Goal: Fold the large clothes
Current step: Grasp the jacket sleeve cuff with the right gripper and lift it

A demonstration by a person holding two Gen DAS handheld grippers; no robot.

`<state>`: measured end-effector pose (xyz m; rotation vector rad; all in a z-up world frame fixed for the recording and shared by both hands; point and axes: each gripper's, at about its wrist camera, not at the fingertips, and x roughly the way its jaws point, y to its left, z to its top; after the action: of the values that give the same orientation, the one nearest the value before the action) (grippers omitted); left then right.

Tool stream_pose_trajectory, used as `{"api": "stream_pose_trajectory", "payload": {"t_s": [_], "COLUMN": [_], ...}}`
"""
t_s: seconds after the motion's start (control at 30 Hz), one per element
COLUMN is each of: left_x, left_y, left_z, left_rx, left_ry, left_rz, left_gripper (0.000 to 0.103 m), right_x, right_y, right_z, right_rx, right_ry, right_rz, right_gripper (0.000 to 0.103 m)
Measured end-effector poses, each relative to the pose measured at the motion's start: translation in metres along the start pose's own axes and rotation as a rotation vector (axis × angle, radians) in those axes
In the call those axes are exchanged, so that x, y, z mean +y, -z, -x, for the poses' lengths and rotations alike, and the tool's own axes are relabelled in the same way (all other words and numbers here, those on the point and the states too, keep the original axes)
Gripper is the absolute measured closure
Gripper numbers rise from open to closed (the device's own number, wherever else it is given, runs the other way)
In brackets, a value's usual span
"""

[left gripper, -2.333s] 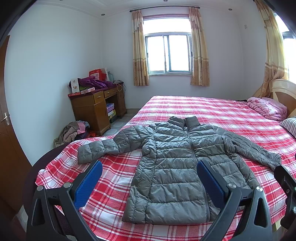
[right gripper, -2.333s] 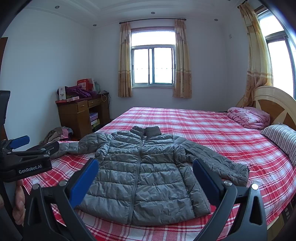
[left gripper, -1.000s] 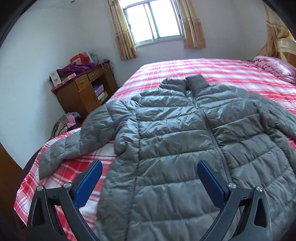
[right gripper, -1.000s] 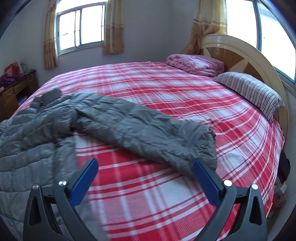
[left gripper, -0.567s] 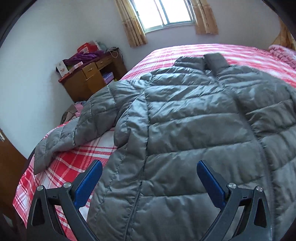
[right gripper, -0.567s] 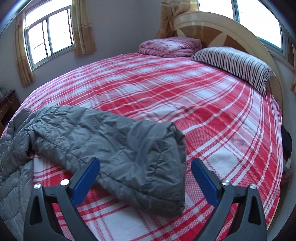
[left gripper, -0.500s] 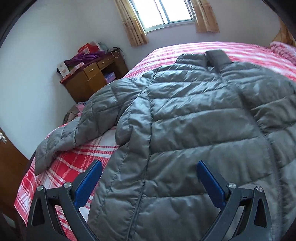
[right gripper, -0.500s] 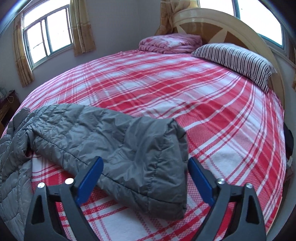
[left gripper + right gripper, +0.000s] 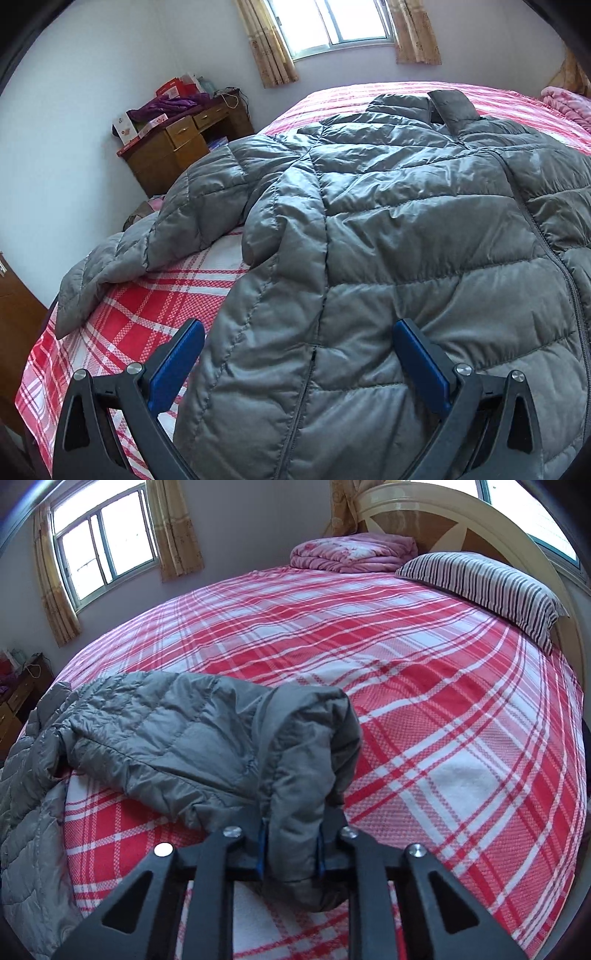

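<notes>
A grey quilted puffer jacket (image 9: 388, 240) lies front up on a red plaid bed (image 9: 122, 306), collar toward the window. My left gripper (image 9: 299, 354) is open, its blue pads straddling the jacket's lower left front panel, close above it. The jacket's left sleeve (image 9: 147, 240) stretches toward the bed's left edge. In the right wrist view my right gripper (image 9: 290, 843) is shut on the cuff end of the right sleeve (image 9: 306, 746), which bunches up between the fingers. The rest of that sleeve (image 9: 155, 731) runs back left to the jacket body.
A wooden desk (image 9: 177, 144) with boxes and purple cloth stands by the wall left of the bed. A striped pillow (image 9: 484, 583) and a folded pink quilt (image 9: 351, 555) lie by the headboard (image 9: 424, 513). Bare plaid bedspread (image 9: 424, 701) spreads right of the sleeve.
My right gripper closed on the right sleeve's cuff, which now bunches up between the fingers. My left gripper moved lower and closer over the jacket's front, still open.
</notes>
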<state>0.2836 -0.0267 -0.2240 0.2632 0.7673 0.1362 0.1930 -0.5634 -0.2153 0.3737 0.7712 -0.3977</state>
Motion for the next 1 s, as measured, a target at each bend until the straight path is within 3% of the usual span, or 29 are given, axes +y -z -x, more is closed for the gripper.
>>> {"api": "stream_pose_trajectory", "payload": {"t_s": [0.27,0.47,0.6,0.77,1.0], "left_x": [0.025,0.049,0.052,0.053,0.053], "left_y": [-0.012,-0.040,-0.058,-0.073,-0.075], "left_z": [0.013,0.046,0.057,0.050,0.042], "left_rx": [0.059,0.043,0.002,0.001,-0.002], "left_ry": [0.005,0.076,0.086,0.096,0.090], "left_rz": [0.014,0.052,0.062,0.092,0.086], "left_gripper": [0.001,0.001,0.001,0.001,0.001], "right_x": [0.000,0.049,0.120,0.215,0.337], "right_y": [-0.006,-0.043,-0.068,-0.074,-0.030], "right_z": [0.020,0.064,0.091,0.102,0.083], "right_rx": [-0.054,-0.212,-0.317,-0.384,-0.390], "right_ry": [0.030,0.025,-0.026,-0.114,-0.234], "right_rz": [-0.017,0.095,0.230,0.378,0.600], "right_gripper": [0.084,0.084,0.084,0.084,0.084]}}
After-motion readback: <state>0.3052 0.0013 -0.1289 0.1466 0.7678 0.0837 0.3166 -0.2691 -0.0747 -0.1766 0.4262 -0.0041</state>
